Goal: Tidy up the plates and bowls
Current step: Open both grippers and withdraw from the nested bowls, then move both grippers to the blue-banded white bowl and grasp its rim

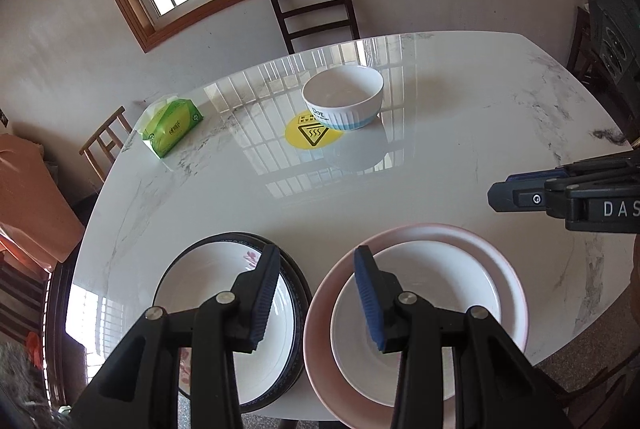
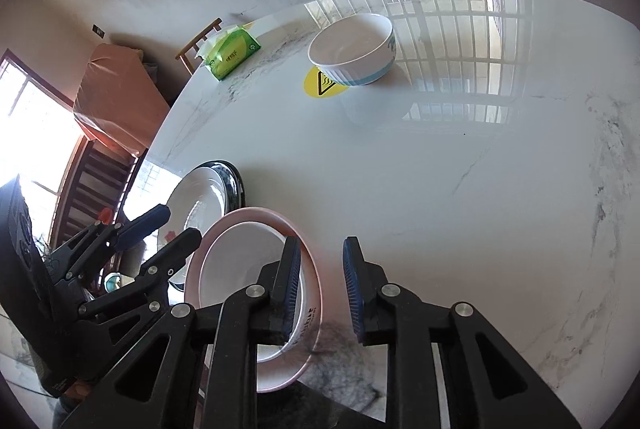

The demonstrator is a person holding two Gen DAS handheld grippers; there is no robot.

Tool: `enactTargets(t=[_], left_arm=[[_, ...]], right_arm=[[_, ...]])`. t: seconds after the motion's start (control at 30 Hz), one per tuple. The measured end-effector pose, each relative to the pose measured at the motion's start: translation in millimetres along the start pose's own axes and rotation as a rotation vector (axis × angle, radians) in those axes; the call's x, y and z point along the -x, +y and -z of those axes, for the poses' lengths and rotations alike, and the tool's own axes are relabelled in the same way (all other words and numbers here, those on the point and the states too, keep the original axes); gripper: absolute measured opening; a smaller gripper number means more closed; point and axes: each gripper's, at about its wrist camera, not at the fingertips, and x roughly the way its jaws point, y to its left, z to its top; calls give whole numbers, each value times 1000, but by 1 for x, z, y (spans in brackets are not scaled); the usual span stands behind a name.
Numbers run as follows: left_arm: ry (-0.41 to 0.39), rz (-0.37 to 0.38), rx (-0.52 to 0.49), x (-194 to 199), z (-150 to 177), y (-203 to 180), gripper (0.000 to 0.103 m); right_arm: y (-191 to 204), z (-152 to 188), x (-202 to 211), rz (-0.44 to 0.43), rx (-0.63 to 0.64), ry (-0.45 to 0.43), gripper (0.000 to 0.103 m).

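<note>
Two stacks sit sorted at my near table edge (image 1: 400, 189), so my left gripper (image 1: 316, 293) and right gripper (image 2: 322, 293) hover part-open, holding nothing, above the dark-rimmed plates (image 1: 200, 285) and pink plate (image 1: 508, 269).

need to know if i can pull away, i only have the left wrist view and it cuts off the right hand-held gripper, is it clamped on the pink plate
observer: No. The right hand-held gripper is open; the pink plate has its rim between the pads, and neither looks pressed on it.
operator: anything on that side of the plate i can't see
observer: The white dish inside it has dark print on its outer wall, next to the pads.
operator: how does my left one look from there
observer: The left hand-held gripper appears raised off the dark-rimmed plates, with nothing between its pads.
</note>
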Motion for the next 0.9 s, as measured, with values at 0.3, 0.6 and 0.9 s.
enactTargets(t=[0.3, 0.6, 0.9], left_arm=[[-28, -35, -20, -23, -19, 0, 39], [14, -37, -39, -59, -47, 2, 39], [117, 112, 43, -109, -89, 23, 39]], right_arm=[[-34, -19, -13, 33, 10, -55, 30], [-69, -46, -36, 13, -60, -51, 37], [-102, -76, -60, -31, -140, -46, 41]])
